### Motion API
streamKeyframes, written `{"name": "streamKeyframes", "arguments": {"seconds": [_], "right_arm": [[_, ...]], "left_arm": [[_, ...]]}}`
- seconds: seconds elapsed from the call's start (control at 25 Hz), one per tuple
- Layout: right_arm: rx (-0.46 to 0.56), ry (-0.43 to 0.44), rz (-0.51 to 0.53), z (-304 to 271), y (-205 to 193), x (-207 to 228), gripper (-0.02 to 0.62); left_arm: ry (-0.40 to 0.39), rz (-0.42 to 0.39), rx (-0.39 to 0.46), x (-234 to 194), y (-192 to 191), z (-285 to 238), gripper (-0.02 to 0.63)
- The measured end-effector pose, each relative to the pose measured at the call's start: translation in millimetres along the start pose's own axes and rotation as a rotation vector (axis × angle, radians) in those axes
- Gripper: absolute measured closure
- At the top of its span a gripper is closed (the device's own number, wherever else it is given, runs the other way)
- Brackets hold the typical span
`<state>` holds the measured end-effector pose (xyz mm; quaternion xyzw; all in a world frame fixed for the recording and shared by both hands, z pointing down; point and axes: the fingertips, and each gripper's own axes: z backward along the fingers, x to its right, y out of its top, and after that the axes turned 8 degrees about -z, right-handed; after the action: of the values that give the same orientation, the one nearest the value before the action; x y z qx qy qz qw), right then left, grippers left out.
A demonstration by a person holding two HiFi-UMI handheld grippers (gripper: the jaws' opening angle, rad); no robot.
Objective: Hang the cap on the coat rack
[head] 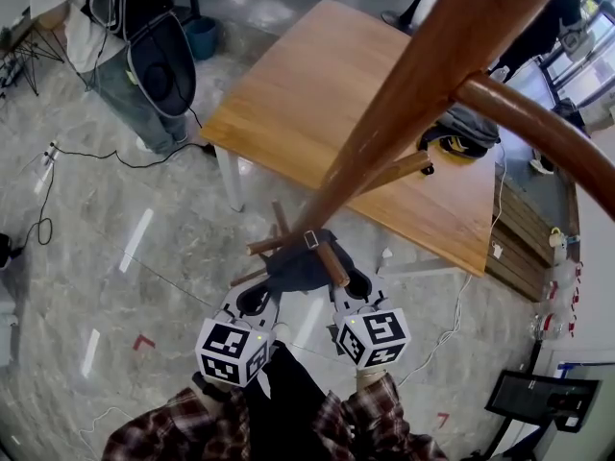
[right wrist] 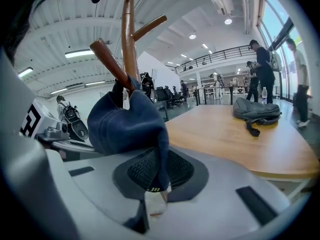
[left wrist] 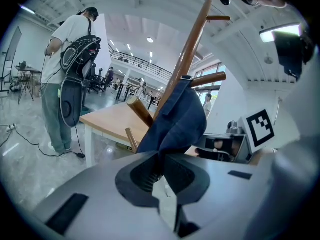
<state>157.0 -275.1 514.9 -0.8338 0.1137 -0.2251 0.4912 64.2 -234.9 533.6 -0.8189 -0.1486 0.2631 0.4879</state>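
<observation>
Left gripper view: my left gripper (left wrist: pixel 159 171) and right gripper (right wrist: pixel 160 176) each pinch the cap (left wrist: pixel 175 119) by its edge, which looks soft, light and floppy.

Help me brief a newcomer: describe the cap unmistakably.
Start at the wooden coat rack beside the table. Low on its pole, the left hand-held gripper and right hand-held gripper pinch the cap. It's dark blue cloth among bare brown pegs.

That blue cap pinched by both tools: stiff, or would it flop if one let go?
Probably floppy: the cap creases where the right gripper pinches its edge and bunches in the left gripper. Likely light, since two thin pinches of cloth carry it. It seems unlikely to slide off, as the cloth rests against a peg of the coat rack.
</observation>
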Motion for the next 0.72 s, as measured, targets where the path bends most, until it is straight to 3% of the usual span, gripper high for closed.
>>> {"name": "streamKeyframes", "arguments": {"seconds": [0.32, 0.56, 0.72], "right_arm": [[0.002, -0.010, -0.006, 2, 0, 0, 0.578], [0.012, -0.002, -0.036, 13, -1, -3, 0.547], [0.017, 0.017, -0.042, 22, -2, -5, 0.501]], "left_arm": [[-0.009, 0.027, 0.013, 3, -3, 3, 0.584], [-0.002, -0.018, 0.019, 9, -1, 12, 0.580], [-0.027, -0.015, 0.036, 18, 2, 17, 0.475]]}}
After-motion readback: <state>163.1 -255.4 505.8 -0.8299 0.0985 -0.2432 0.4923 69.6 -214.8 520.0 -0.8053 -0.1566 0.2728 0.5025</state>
